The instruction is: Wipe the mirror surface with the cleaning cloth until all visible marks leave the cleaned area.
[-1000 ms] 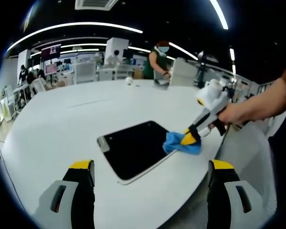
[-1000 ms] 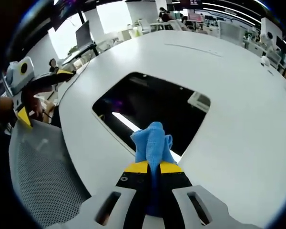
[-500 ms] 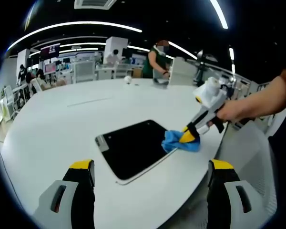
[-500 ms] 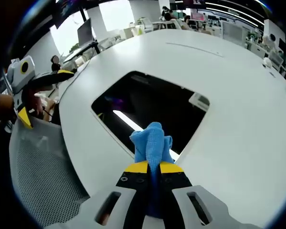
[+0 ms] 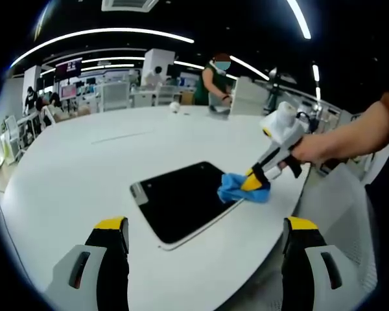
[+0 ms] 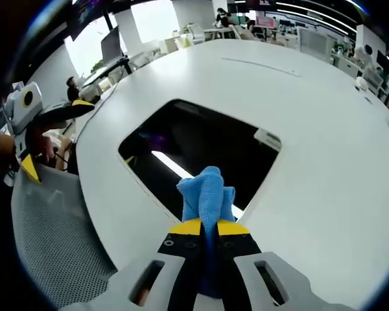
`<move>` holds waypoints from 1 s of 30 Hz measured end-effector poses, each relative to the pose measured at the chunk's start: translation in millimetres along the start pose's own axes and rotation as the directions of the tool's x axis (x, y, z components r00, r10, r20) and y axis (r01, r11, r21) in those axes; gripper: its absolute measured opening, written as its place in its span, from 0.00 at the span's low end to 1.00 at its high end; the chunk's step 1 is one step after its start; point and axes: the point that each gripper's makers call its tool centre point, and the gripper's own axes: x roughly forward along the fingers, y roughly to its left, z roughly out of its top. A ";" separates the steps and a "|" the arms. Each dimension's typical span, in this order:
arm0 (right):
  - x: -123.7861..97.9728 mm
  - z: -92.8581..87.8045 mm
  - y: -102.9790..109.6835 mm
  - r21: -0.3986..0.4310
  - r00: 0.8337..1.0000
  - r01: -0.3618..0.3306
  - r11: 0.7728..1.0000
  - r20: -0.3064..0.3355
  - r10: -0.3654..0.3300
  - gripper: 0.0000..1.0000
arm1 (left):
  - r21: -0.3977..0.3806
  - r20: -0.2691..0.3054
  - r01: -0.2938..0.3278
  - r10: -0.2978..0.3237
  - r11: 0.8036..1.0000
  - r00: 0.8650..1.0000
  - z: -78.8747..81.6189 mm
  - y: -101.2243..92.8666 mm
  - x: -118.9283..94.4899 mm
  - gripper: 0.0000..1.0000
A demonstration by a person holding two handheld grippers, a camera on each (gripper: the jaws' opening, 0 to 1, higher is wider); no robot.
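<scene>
A dark rectangular mirror (image 5: 181, 199) (image 6: 201, 149) lies flat on the white round table (image 5: 84, 168) (image 6: 330, 168). A blue cleaning cloth (image 5: 241, 190) (image 6: 209, 194) rests on the mirror's near-right edge, with my right gripper (image 5: 254, 181) (image 6: 209, 228) shut on it. My left gripper (image 5: 207, 227) hangs open above the table's near edge, apart from the mirror, nothing between its yellow-tipped fingers (image 5: 110, 227). In the right gripper view the left gripper (image 6: 52, 126) appears at the far left beside the table.
A grey mesh chair (image 6: 52, 240) (image 5: 340, 214) stands by the table's edge. A small white object (image 5: 175, 109) sits at the far side. A person (image 5: 215, 81) stands behind the table. Desks and screens fill the background.
The right gripper has slid the cloth a little further onto the mirror's edge. The left gripper has stayed put.
</scene>
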 end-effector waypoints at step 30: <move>15.5 29.3 -21.7 0.012 0.998 0.053 0.999 0.016 -0.053 0.01 | -0.020 -0.001 -0.013 0.013 1.000 1.000 -1.2 3.2 1.1 0.99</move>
